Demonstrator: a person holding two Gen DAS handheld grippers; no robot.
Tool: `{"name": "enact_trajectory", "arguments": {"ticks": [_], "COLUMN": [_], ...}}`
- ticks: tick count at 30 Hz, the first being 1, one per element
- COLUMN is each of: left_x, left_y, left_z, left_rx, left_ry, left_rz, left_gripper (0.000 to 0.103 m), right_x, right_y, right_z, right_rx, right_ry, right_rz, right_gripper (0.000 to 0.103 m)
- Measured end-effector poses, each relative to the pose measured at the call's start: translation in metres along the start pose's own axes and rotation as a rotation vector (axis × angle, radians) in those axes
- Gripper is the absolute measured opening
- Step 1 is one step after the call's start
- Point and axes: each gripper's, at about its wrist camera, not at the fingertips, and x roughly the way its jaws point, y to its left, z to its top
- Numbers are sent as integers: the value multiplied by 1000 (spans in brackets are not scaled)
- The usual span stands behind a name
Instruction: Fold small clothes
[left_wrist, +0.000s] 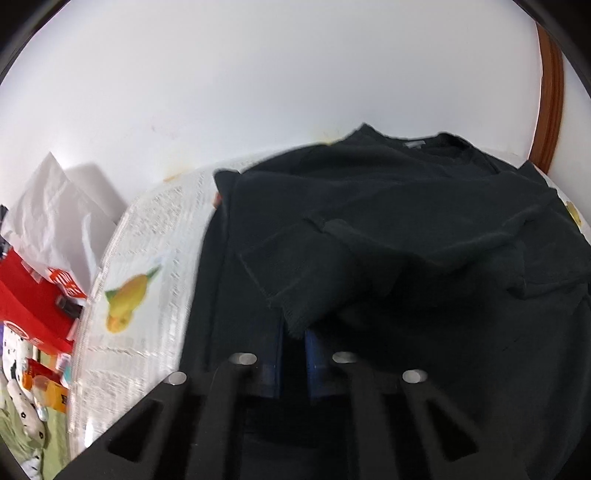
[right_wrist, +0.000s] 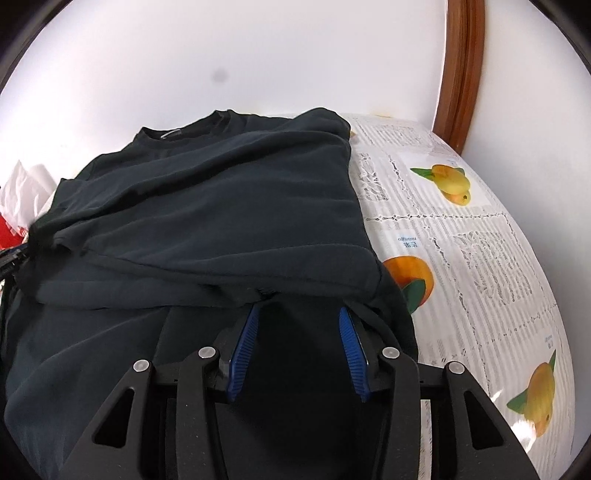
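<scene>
A dark, long-sleeved shirt (left_wrist: 406, 221) lies on the table with its collar toward the wall. Its side is folded over the body (right_wrist: 221, 203). In the left wrist view my left gripper (left_wrist: 293, 339) has its blue pads close together, shut on the ribbed cuff of a sleeve (left_wrist: 295, 314) that drapes across the shirt. In the right wrist view my right gripper (right_wrist: 299, 310) stands open over the shirt's lower right part. Its blue pads (right_wrist: 243, 354) are well apart, and the hem of the folded layer hides their tips. The left gripper (right_wrist: 13, 256) shows at the left edge of that view.
A tablecloth printed with text and yellow and orange fruit (right_wrist: 461, 240) covers the table (left_wrist: 147, 240). A white wall is close behind, with a brown wooden frame (right_wrist: 461, 74) at the right. Past the table's left edge are crumpled white paper (left_wrist: 48, 206) and a red box (left_wrist: 26, 295).
</scene>
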Motion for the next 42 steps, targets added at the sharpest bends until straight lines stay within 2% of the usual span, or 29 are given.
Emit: {"name": "enact_trajectory", "arguments": {"ticks": [2, 4, 9, 13, 15, 16, 19, 21, 24, 26, 32, 35, 37, 39, 41, 42], "left_x": [-17, -24, -13, -13, -16, -18, -24, -31, -42, -50, -78, -92, -100, -107, -112, -114], "left_y": [14, 25, 20, 21, 23, 23, 23, 22, 22, 22, 26, 31, 36, 41, 44, 48], "left_z": [1, -1, -27, -33, -33, -34, -36, -38, -41, -43, -52, -62, -72, -85, -98, -109], "left_rx": [-23, -36, 32, 28, 10, 5, -9, -10, -17, -23, -39, -61, -86, -105, -116, -135], "left_ry": [-50, -58, 20, 36, 41, 43, 40, 31, 18, 3, -35, -46, -39, -25, -8, 10], "left_rz": [2, -13, -11, -16, -41, -46, -47, -38, -46, -64, -97, -89, -120, -121, -116, -126], "left_gripper": [10, 10, 10, 13, 13, 14, 15, 15, 15, 15, 15, 15, 15, 15, 15, 21], "right_x": [-1, -3, -7, -35, -51, -54, -46, -29, 1, 2, -44, -75, -90, -106, -114, -116], "right_y": [-3, -9, -14, -5, 0, 0, 0, -4, -5, -8, -14, -14, -14, -18, -24, -27], "right_z": [1, 0, 0, 1, 5, 7, 21, 28, 29, 23, -1, -21, -31, -47, -60, -69], "right_rx": [9, 26, 34, -20, -56, -58, -18, 17, 14, 35, 72, 58, 45, 60, 78, 87], "right_ry": [-5, -8, 1, -49, -117, -136, -153, -127, -46, -45, -84, -107, -105, -117, -88, -64], "right_rz": [-9, -5, 8, 115, 150, 147, 105, 55, -89, -95, -61, -84, -101, -134, -114, -92], "right_gripper": [36, 32, 33, 37, 42, 46, 46, 46, 46, 46, 52, 54, 54, 54, 54, 54]}}
